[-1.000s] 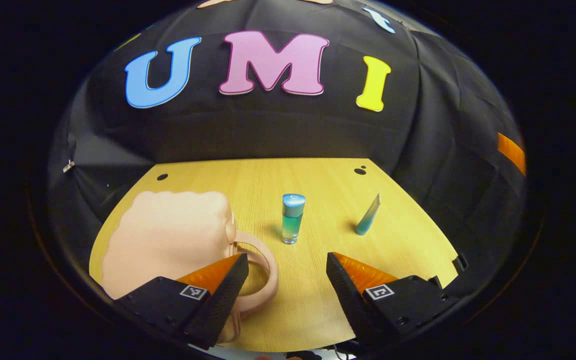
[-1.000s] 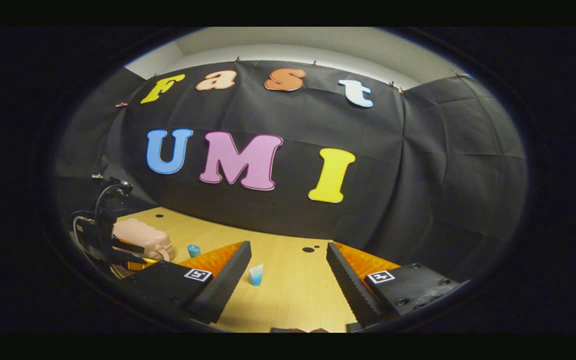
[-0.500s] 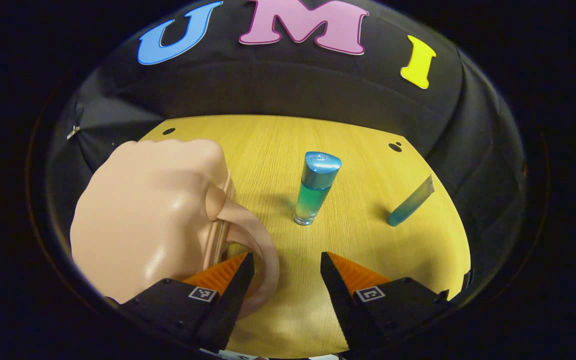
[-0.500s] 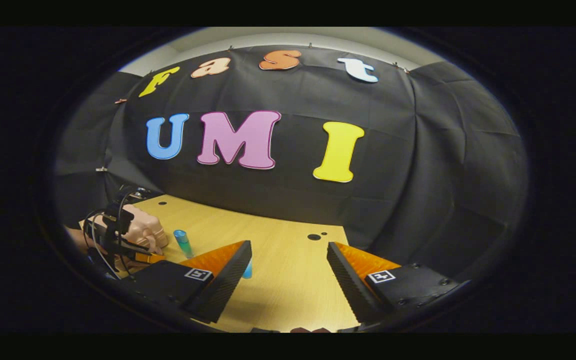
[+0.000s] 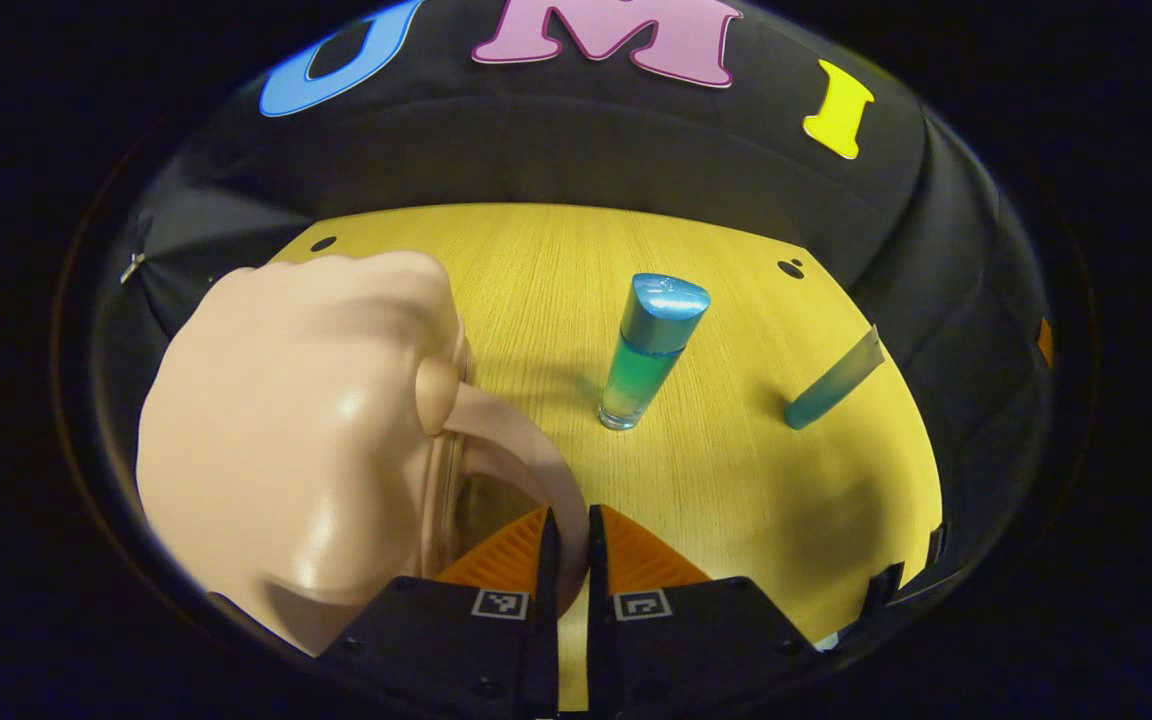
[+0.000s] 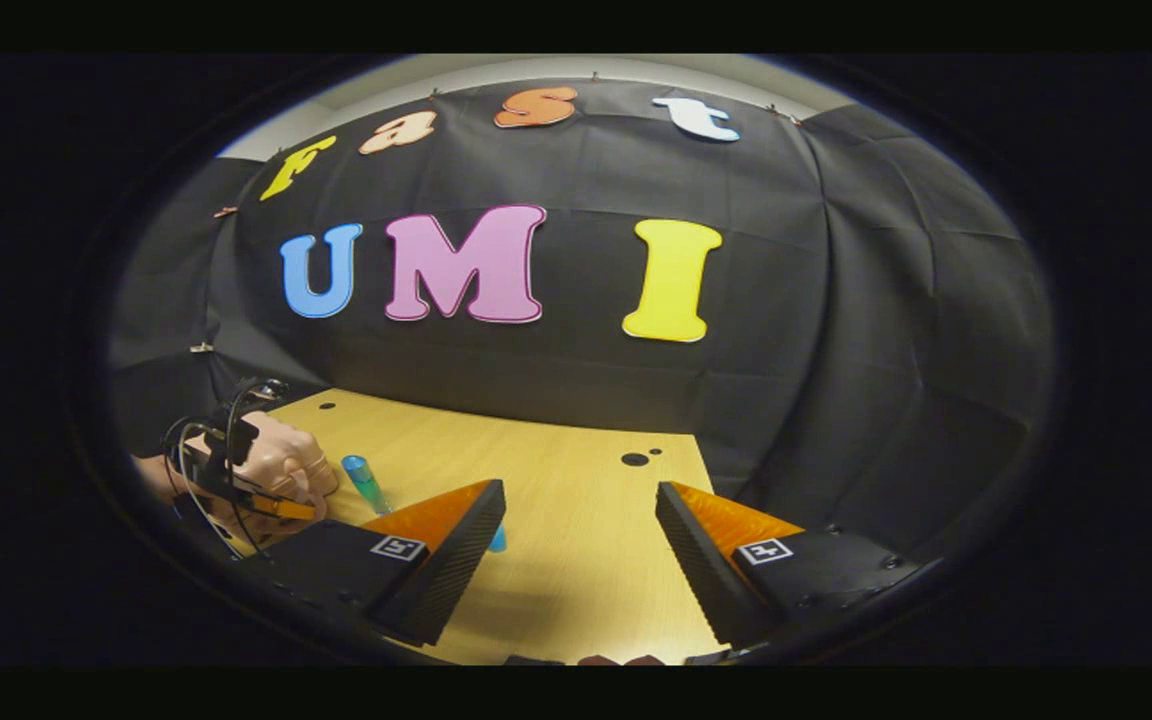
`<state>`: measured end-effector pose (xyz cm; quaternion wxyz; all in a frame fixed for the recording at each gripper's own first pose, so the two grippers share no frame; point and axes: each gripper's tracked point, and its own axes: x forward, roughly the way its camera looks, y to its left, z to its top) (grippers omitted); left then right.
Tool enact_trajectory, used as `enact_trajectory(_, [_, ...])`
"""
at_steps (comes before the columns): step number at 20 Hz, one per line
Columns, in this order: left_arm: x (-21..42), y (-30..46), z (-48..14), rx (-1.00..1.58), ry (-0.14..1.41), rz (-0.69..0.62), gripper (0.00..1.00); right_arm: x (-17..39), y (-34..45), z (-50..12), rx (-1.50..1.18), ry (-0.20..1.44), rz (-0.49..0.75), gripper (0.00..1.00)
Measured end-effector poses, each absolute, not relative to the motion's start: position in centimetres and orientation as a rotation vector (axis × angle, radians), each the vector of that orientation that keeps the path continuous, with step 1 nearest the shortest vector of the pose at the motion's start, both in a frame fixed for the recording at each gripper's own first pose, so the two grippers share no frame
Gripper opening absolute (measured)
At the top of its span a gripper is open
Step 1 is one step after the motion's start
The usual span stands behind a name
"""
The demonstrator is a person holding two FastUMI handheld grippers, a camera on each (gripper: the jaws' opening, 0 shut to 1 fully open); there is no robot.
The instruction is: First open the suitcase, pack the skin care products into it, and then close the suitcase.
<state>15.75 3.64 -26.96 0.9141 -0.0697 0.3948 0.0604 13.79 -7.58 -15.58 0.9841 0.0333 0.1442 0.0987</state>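
Note:
A small pink suitcase [image 5: 296, 440] lies closed on the wooden table [image 5: 736, 480] at the left. My left gripper [image 5: 567, 530] is shut on its curved handle [image 5: 516, 450], which runs between the two fingers. A blue-capped bottle [image 5: 648, 350] of blue-green liquid stands in the middle, and a teal tube [image 5: 833, 380] stands on its cap to the right. In the right gripper view my right gripper [image 6: 581, 490] hovers open over the table with nothing between its fingers. Far left there, the suitcase [image 6: 281, 455] and bottle [image 6: 364, 482] show. The tube [image 6: 499, 540] peeks from behind one finger.
Black cloth walls close off the table on the far side and at both ends. Small dark holes [image 5: 791, 268] mark the tabletop near its back corners. Bare wood [image 6: 576, 570] lies under the right gripper.
My left gripper has moved in and closed its fingers on the suitcase handle. The right gripper has drifted slightly and stays open.

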Motion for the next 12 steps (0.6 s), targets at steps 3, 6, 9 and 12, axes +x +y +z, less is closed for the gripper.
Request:
enact_trajectory(3, [15.8, 3.9, -24.3, -0.040, 0.759, 0.114, 0.13, 13.7, -7.2, -15.7, 0.075, 0.293, 0.196, 0.96])
enact_trajectory(6, [14.6, 4.1, -20.6, -0.085, 0.744, 0.087, 0.12, 13.8, -6.5, -15.7, 0.077, 0.288, 0.199, 0.96])
enact_trajectory(9, [13.3, 6.5, -15.2, -0.089, 0.709, 0.098, 0.12, 14.2, -4.9, -15.4, 0.103, 0.288, 0.221, 0.96])
enact_trajectory(12, [11.6, 11.2, -9.5, -0.039, 0.668, 0.139, 0.12, 14.6, -2.5, -14.9, 0.129, 0.293, 0.245, 0.96])
